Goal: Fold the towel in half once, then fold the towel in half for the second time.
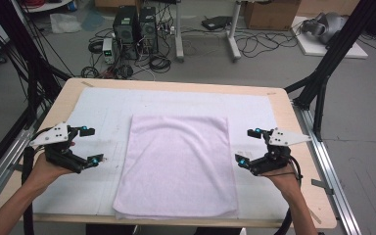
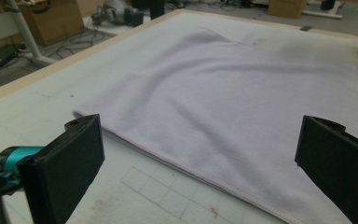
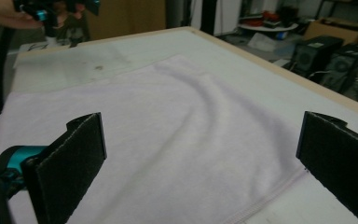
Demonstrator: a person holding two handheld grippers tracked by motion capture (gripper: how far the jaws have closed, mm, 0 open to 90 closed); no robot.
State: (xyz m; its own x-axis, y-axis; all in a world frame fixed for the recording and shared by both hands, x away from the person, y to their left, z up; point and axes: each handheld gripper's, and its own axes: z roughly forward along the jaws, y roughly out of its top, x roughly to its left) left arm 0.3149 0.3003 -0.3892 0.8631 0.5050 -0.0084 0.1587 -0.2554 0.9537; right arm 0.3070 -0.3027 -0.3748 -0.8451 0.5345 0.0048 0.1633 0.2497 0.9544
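High view: towel [image 1: 176, 164] lies between open tongs.

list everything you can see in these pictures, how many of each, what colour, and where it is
towel: one, pale lilac, spread flat mid-table on the white mat, between the two tools
mat: one, white with faint grid lines, covering most of the tabletop
table: one, light wood edge showing round the mat
computer towers: two, black, on the floor beyond the far edge
cables: many, black, loose on the floor behind the table
cardboard box: one, brown, far right on the floor
frame legs: black, slanting at both sides of the table
left tool: one, black with teal tips, left of the towel, jaws open and empty
right tool: one, black with teal tips, right of the towel, jaws open and empty
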